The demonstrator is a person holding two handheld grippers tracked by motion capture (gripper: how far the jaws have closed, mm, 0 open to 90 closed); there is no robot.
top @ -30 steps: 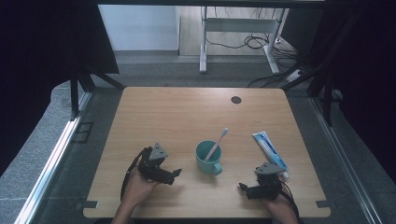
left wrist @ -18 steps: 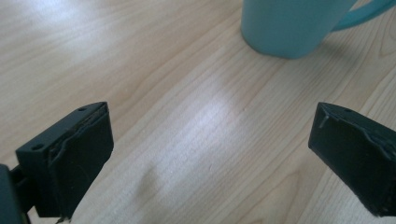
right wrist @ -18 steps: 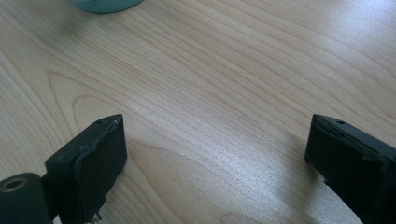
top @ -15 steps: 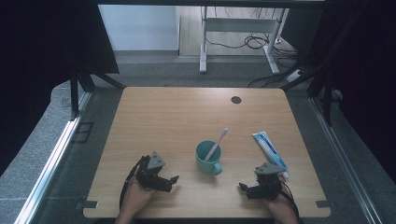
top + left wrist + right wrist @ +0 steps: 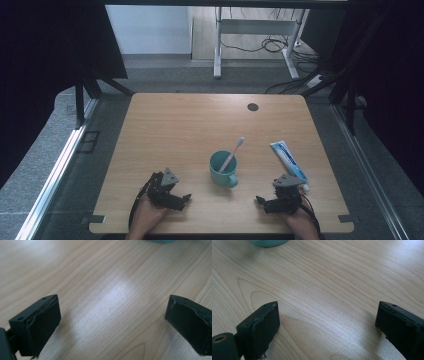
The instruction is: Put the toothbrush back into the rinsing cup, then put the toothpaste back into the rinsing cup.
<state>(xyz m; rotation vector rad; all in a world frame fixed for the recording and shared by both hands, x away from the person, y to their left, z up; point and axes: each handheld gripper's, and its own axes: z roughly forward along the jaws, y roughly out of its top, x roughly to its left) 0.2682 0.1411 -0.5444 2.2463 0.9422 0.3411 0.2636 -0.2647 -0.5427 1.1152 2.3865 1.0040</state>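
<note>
Teal mug [image 5: 223, 169] with a toothbrush [image 5: 232, 155] standing in it sits mid-table between two idle grippers; a toothpaste tube [image 5: 289, 159] lies to its right.
A careless reach could likely clip the leaning toothbrush and tip the mug; left gripper [image 5: 184, 199] and right gripper [image 5: 260, 201] rest near the table's [image 5: 190, 120] front edge, jaws spread wide, gripping nothing.

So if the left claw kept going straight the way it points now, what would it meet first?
Probably nothing soon. The left claw, open and low over the table, points right along the near edge, passing in front of the teal mug. The right claw is next in that line, though depth is unclear.
</note>
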